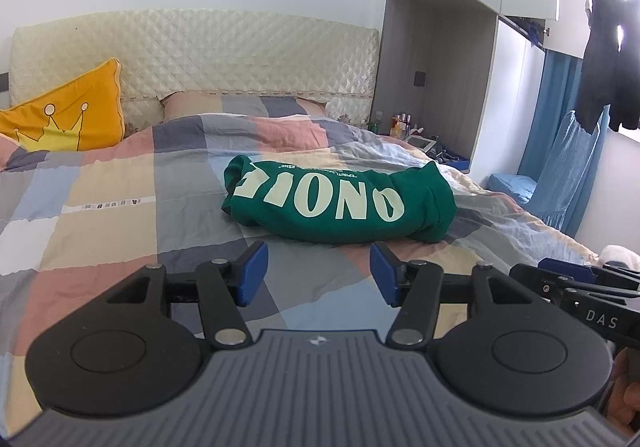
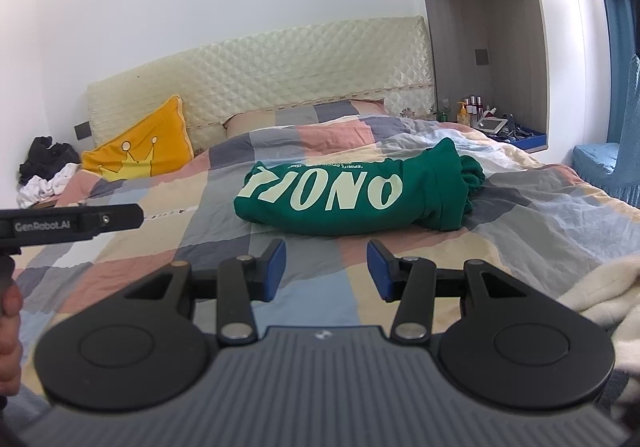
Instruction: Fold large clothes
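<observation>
**Home bedroom**

Indicated by a bed [image 1: 100,215] with a checked duvet, quilted headboard [image 1: 240,55], yellow crown cushion [image 1: 68,119], built-in wardrobe [image 2: 516,39] with toiletries in its niche, and dark clothes [image 1: 612,59] hung at the window.

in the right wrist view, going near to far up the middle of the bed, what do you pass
right tongs → green sweatshirt → pillow → quilted headboard

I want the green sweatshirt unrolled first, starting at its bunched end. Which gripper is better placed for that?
Probably the right gripper. The green sweatshirt has its bunched end on the right, nearer that side. The left gripper faces the flat printed part. Both are open and empty, short of the cloth.
</observation>
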Available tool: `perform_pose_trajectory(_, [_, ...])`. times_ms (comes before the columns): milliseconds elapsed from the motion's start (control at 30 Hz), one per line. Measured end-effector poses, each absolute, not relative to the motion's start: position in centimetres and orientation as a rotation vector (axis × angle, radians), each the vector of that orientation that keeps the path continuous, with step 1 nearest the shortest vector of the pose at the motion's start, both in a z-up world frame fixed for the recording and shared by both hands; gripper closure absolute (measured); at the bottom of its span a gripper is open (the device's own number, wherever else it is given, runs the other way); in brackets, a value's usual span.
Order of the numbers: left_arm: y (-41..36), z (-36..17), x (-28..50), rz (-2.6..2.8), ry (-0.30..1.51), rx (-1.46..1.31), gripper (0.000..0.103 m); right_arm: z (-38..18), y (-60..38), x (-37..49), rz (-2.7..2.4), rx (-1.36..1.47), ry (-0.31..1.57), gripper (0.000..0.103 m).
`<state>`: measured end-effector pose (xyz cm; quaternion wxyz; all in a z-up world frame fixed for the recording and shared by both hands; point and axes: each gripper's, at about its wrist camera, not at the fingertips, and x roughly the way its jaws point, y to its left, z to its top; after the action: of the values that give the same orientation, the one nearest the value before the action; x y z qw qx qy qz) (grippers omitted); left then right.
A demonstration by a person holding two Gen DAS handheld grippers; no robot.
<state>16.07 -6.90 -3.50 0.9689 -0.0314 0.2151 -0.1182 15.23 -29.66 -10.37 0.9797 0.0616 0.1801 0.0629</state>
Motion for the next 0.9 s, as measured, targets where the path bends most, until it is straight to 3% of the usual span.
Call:
perform_pose_trajectory(433, [-6.69, -3.26, 15.9, -0.249, 0.434, -0.078, 0.035, -10.33, -29.59, 15.25, 0.115, 0.124, 0.365, 0.054])
perform_pose_trajectory(467, [-6.69, -3.24, 15.93, -0.248, 0.434, -0.077, 0.035, -10.34, -29.62, 15.32, 0.115, 0.126, 0.367, 0.051])
perform_pose_trajectory(600, [-6.83, -3.16, 15.9, -0.252, 0.44, -0.077, 0.035, -10.32, -30.03, 15.3, 0.12, 0.16, 0.354, 0.013])
perform_pose_trajectory(900, [-7.03, -3.28, 16.33, -0.248, 0.455, -0.061, 0.035, -10.49, -29.94, 15.8, 0.088, 0.149, 0.361, 0.013])
